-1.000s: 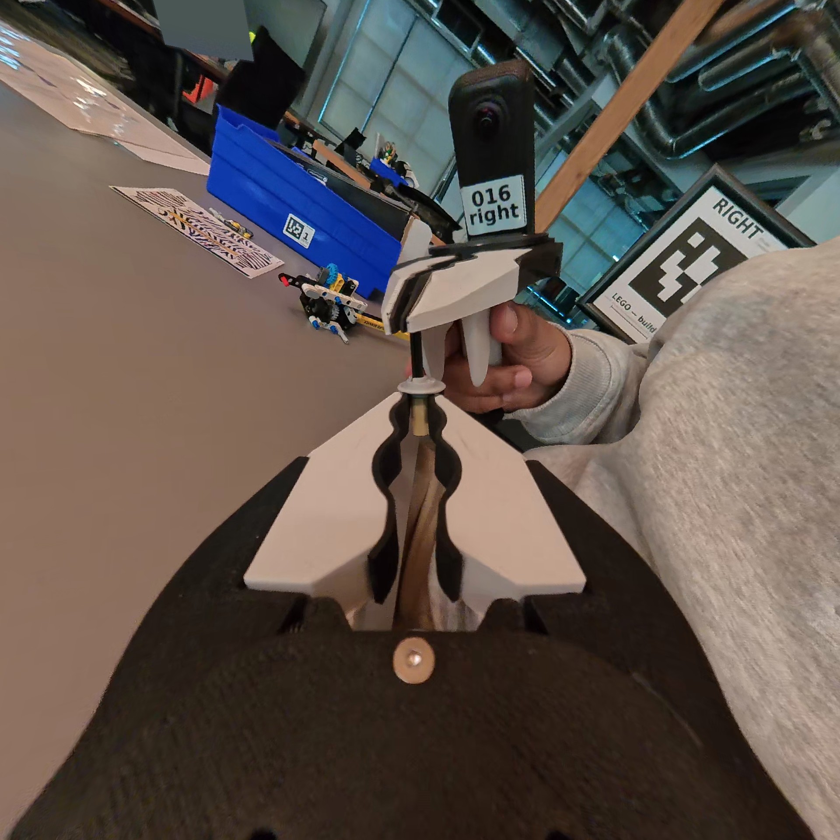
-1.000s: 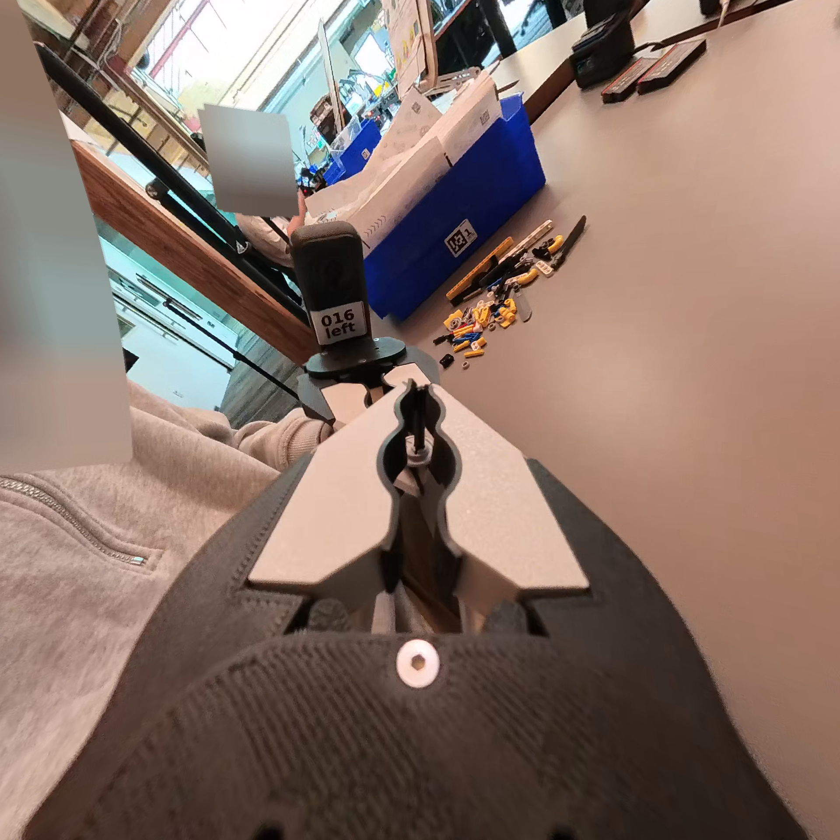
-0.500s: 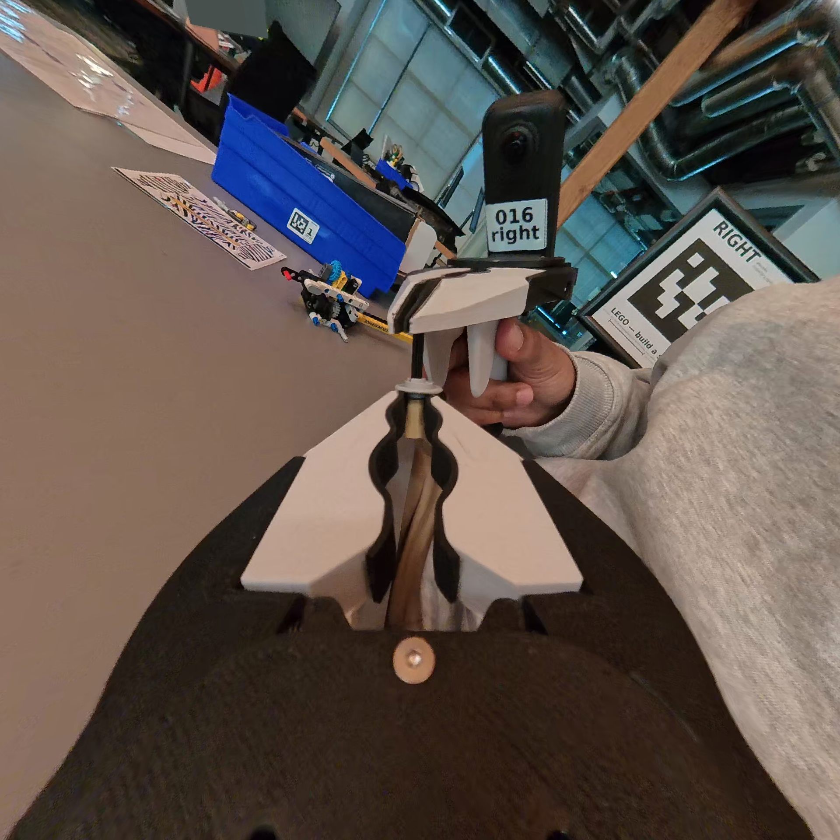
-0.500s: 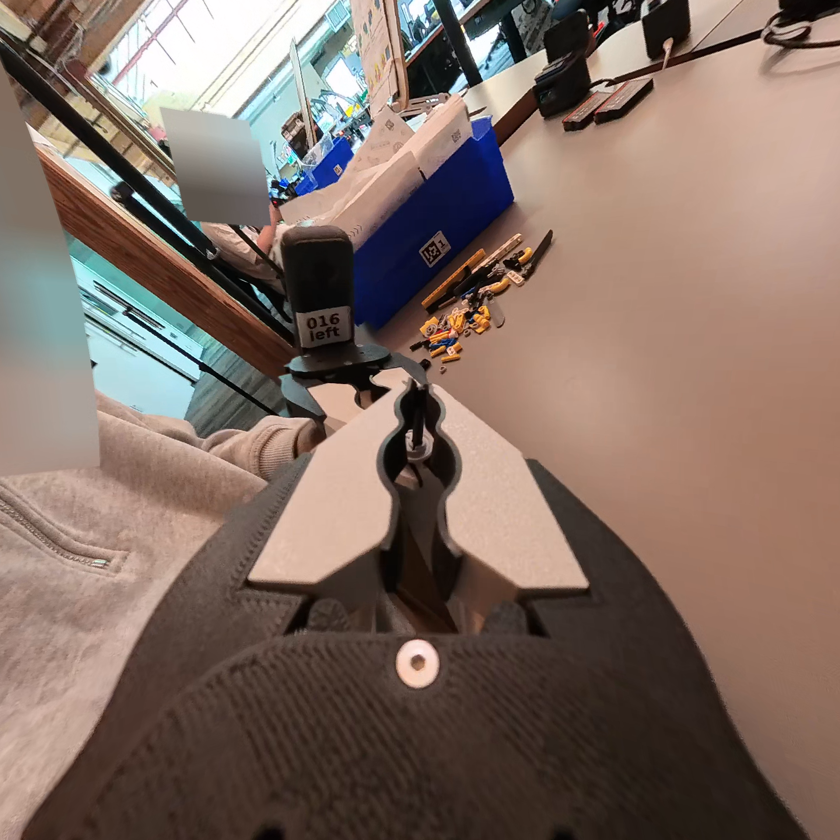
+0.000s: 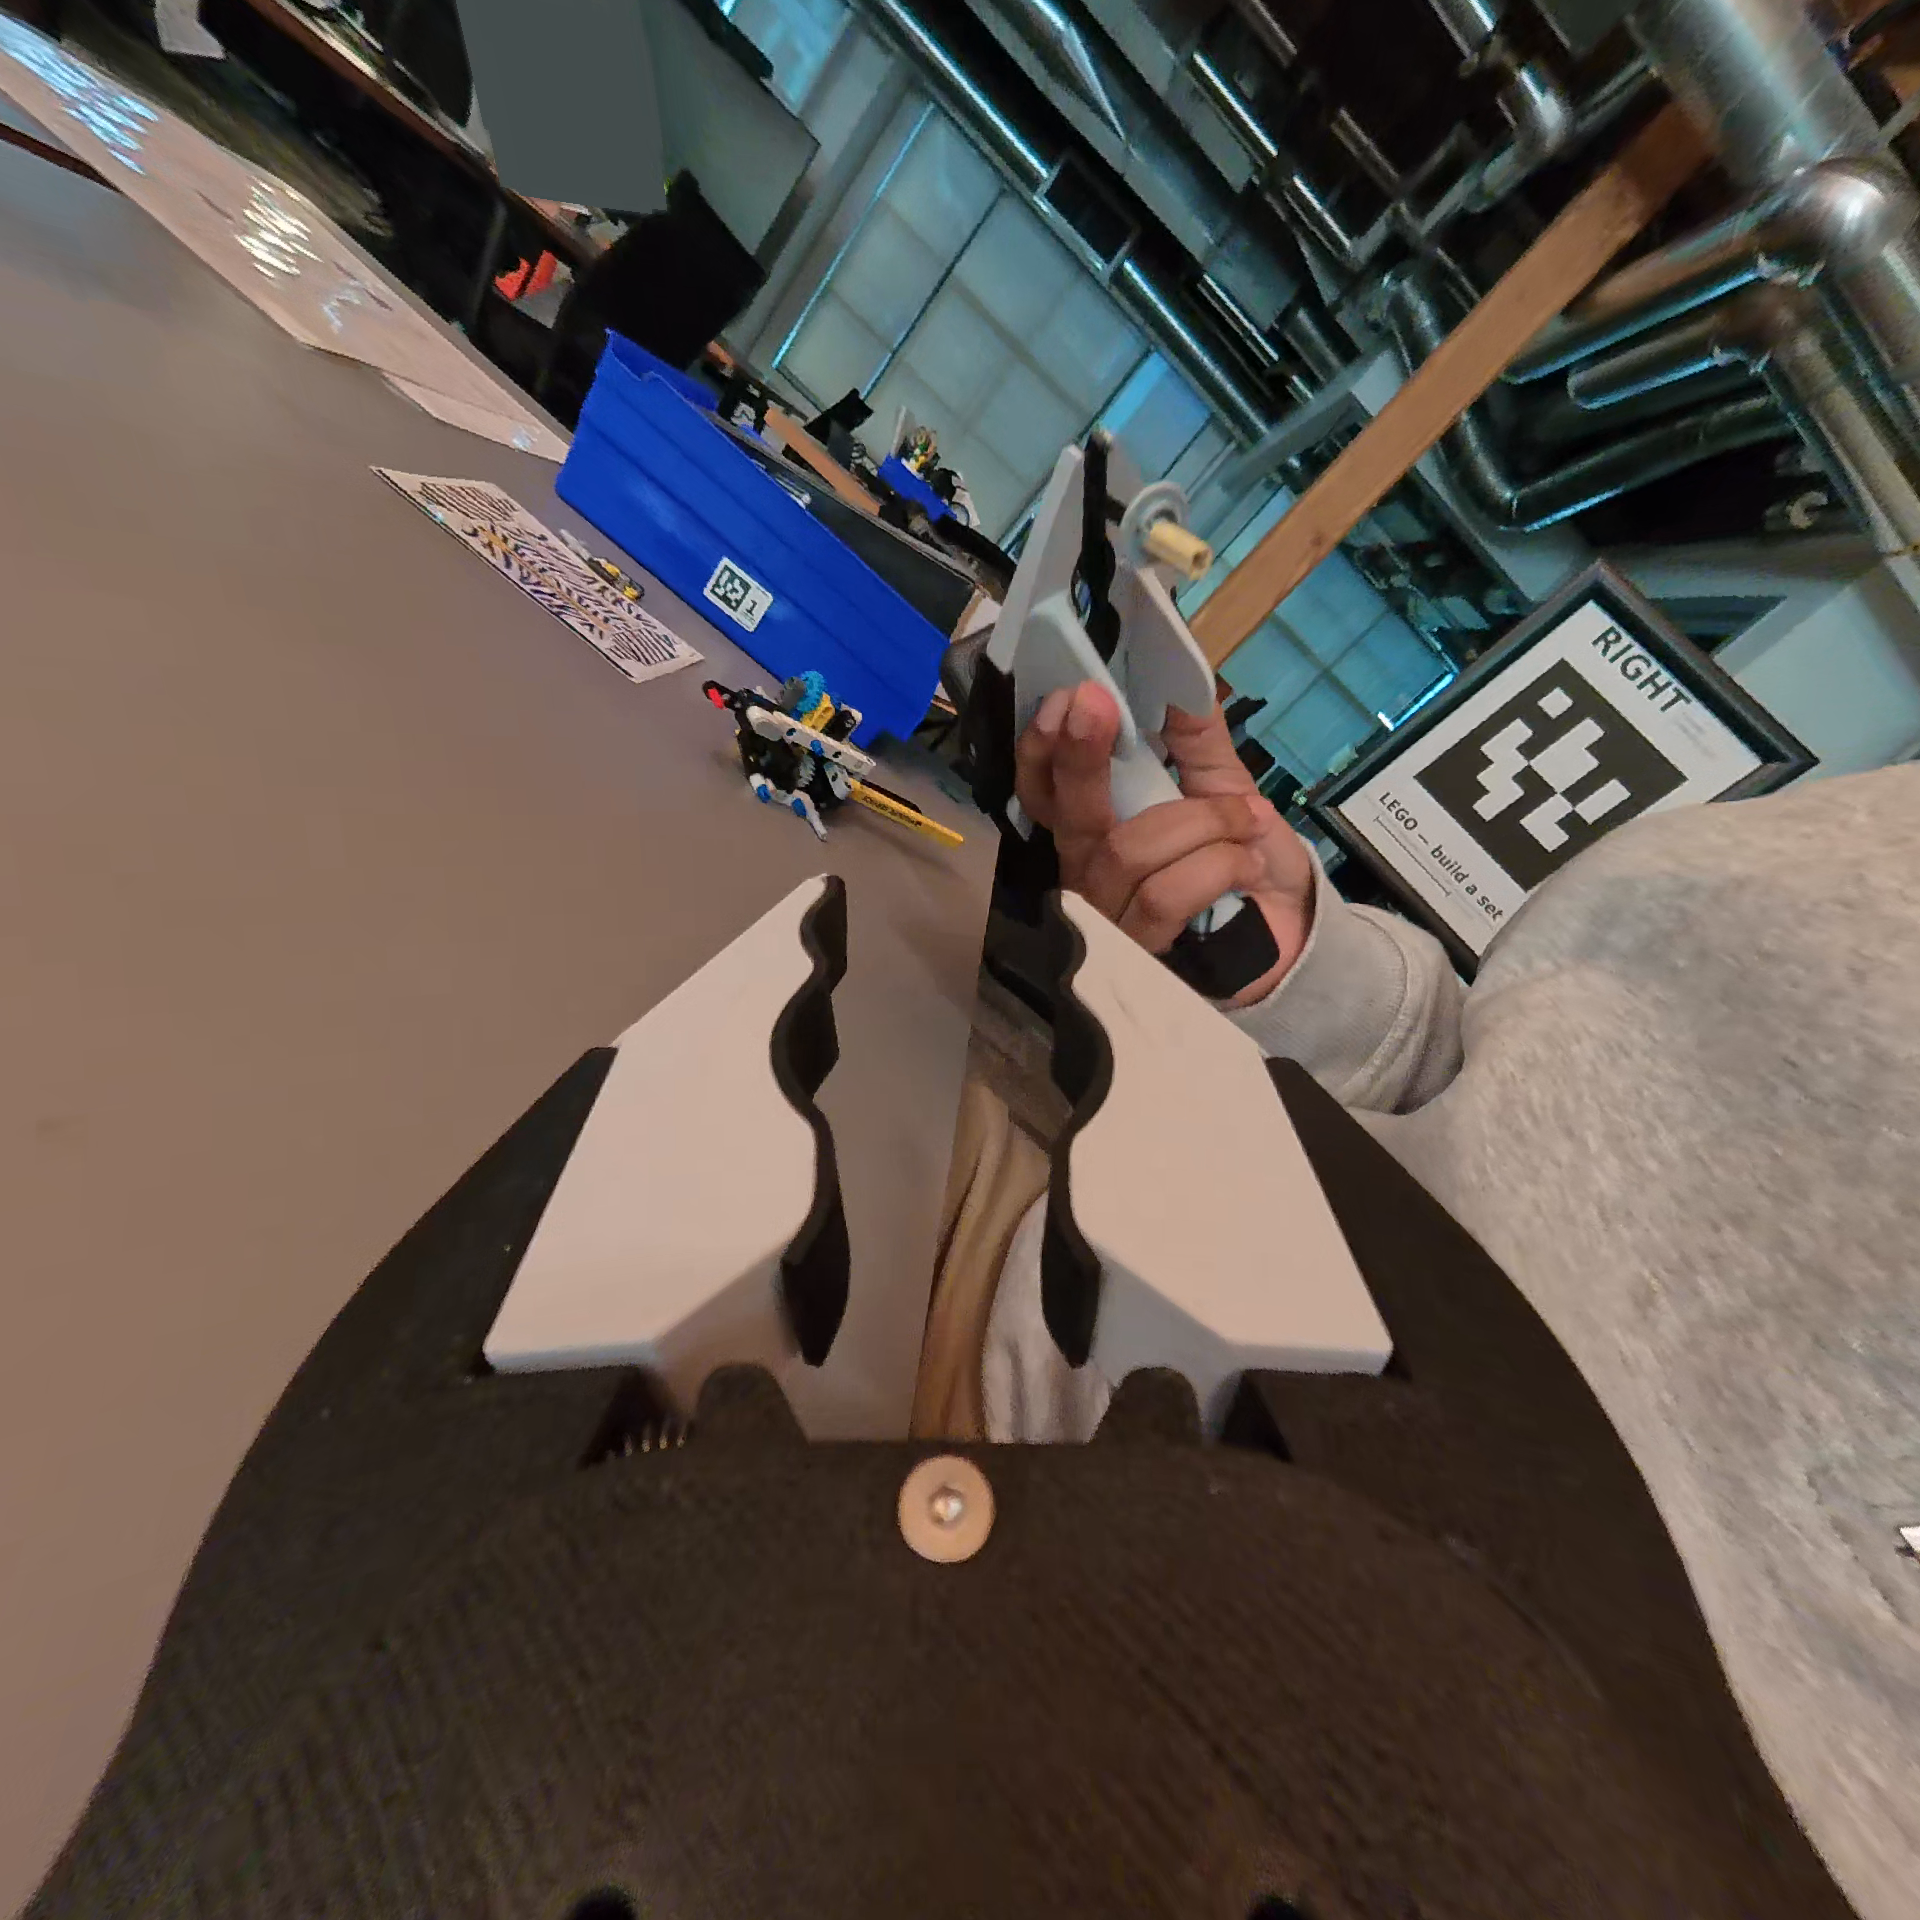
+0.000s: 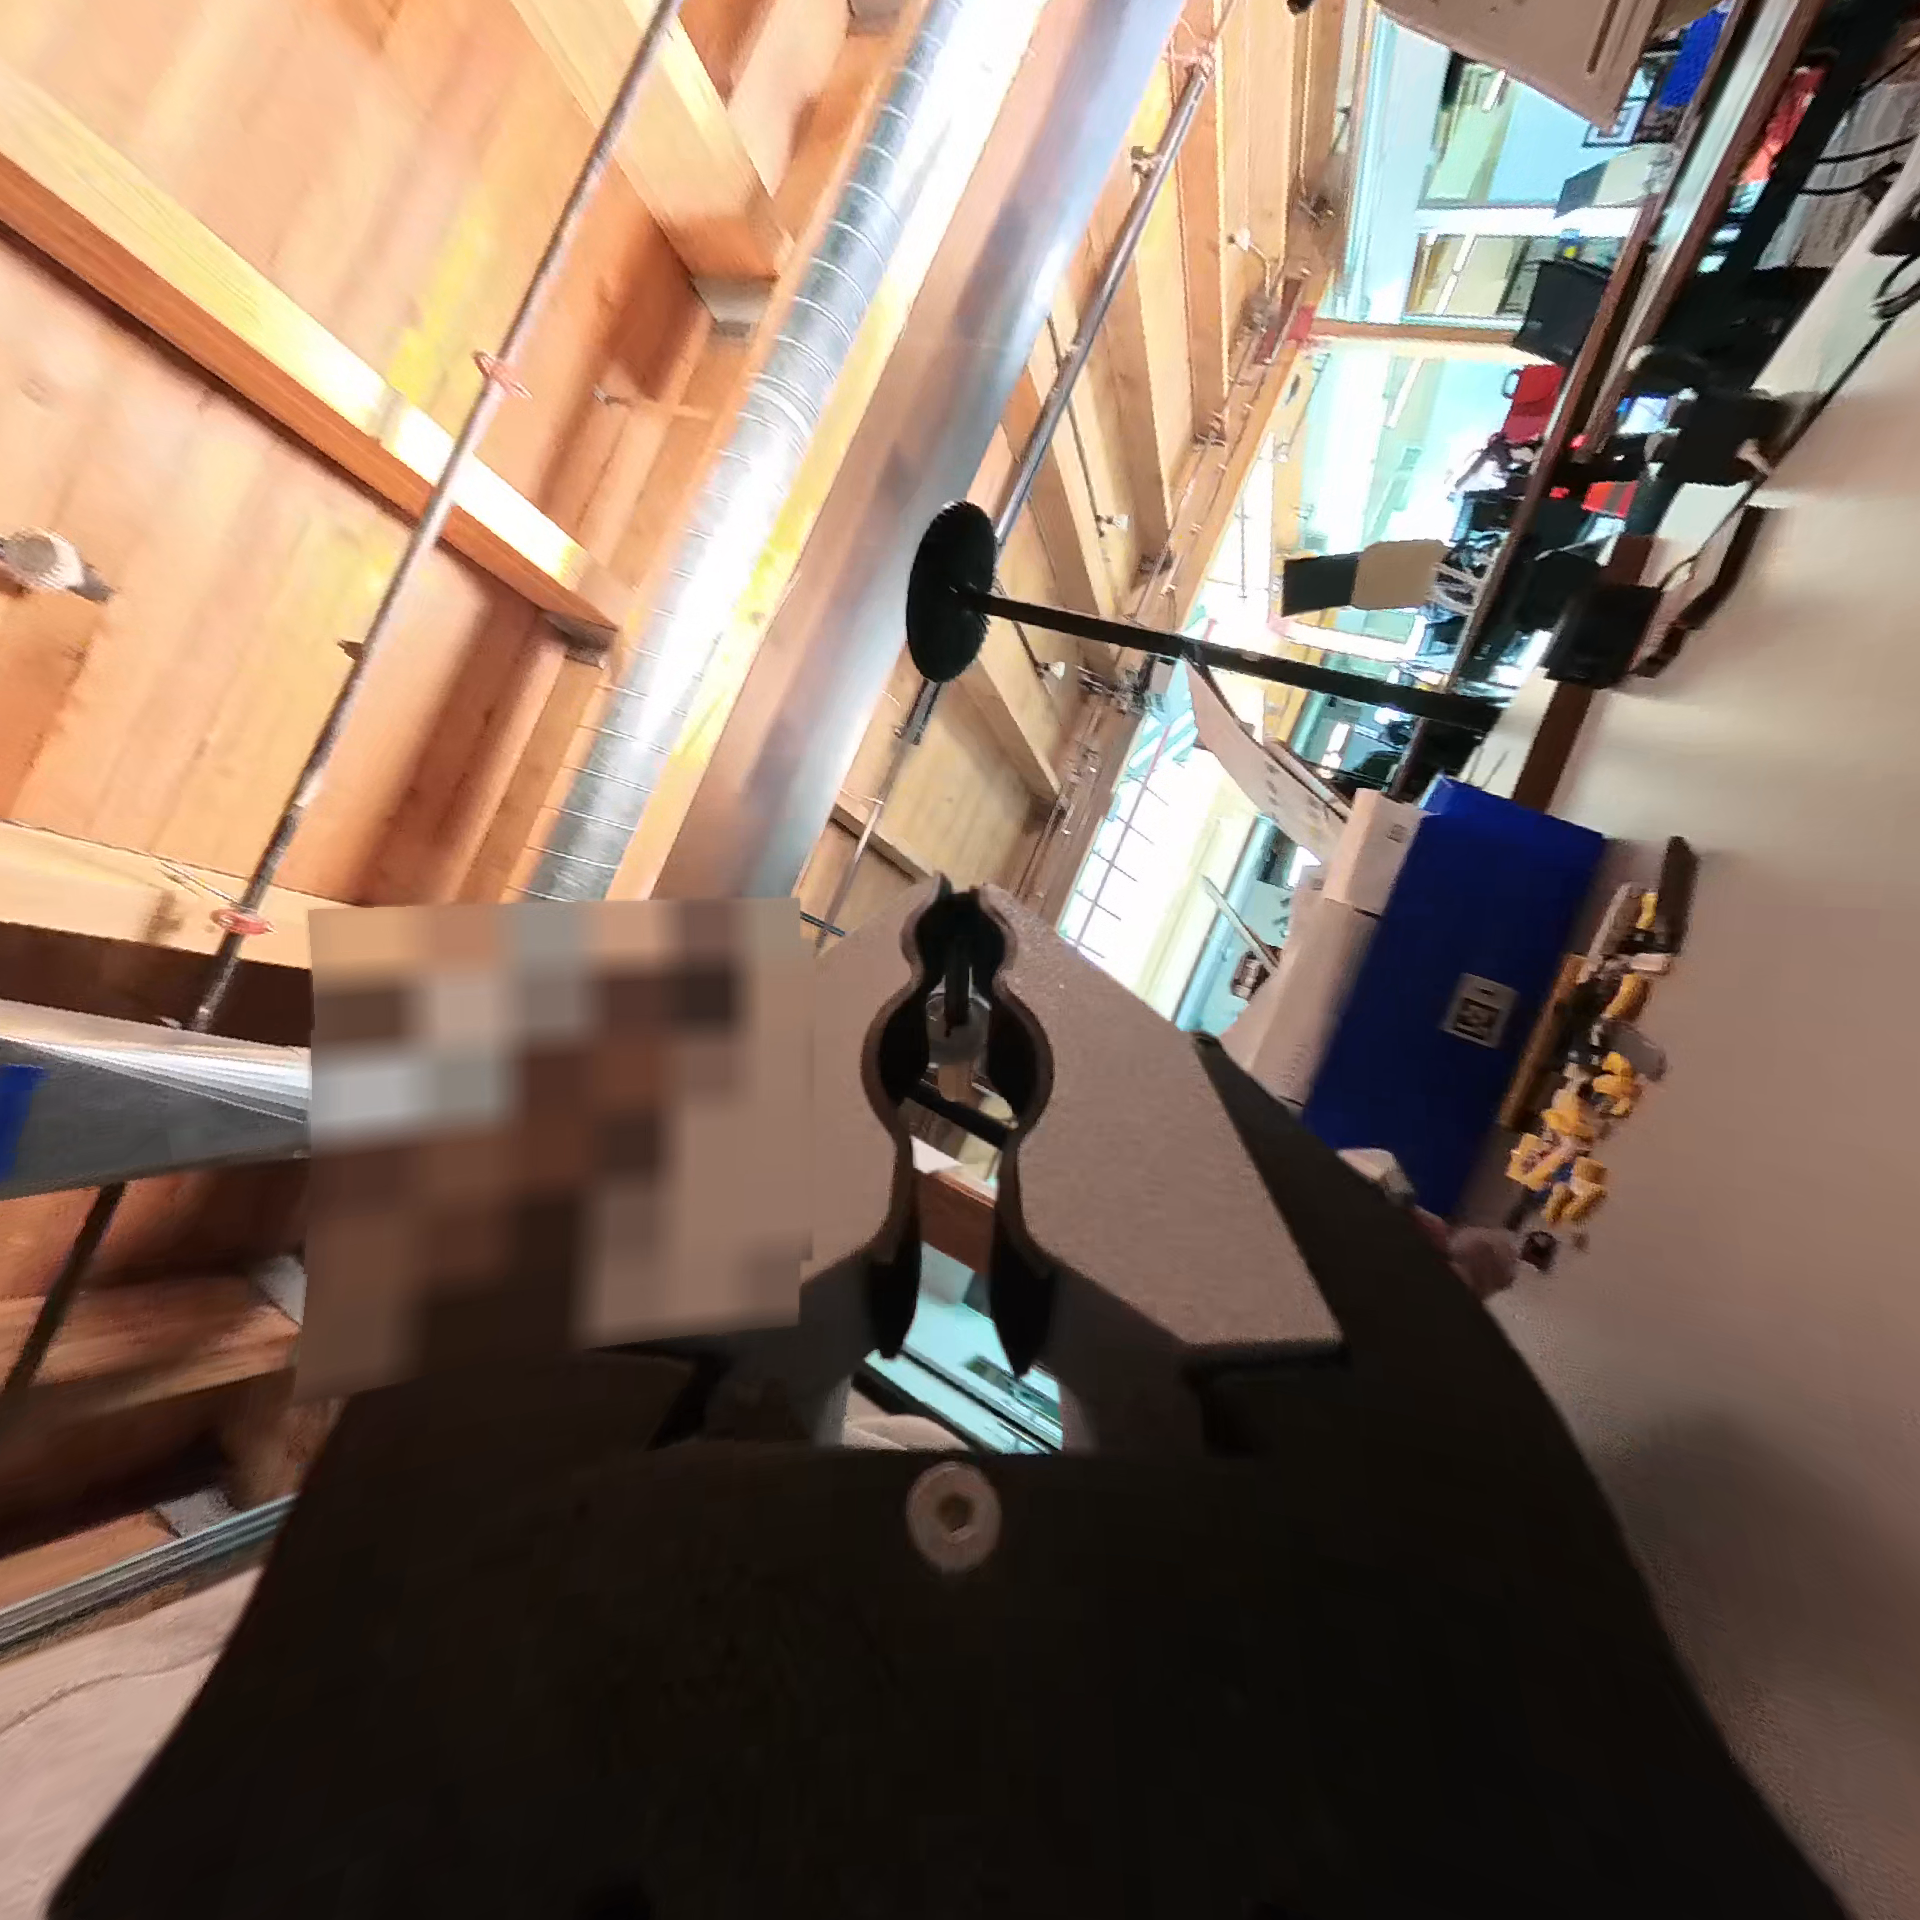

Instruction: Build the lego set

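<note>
Tabletop (image 5: 260, 935): grey; half-built lego model (image 5: 805, 753) far, beside blue bin (image 5: 727, 582).
Left tongs (image 5: 940, 914): gaping, empty.
Right tongs (image 6: 961, 914): tilted upward, clamped on black axle assembly (image 6: 956, 1023).
Risk: axle slipping loose, through tilt and thin grip.

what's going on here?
A person is building a lego set with two handheld grippers. The right gripper is shut on a small axle piece carrying a grey disc and tan bush, tilted up off the table. The left gripper is open, holding nothing. A part-built model sits by the blue bin; loose pieces lie alongside.
</note>
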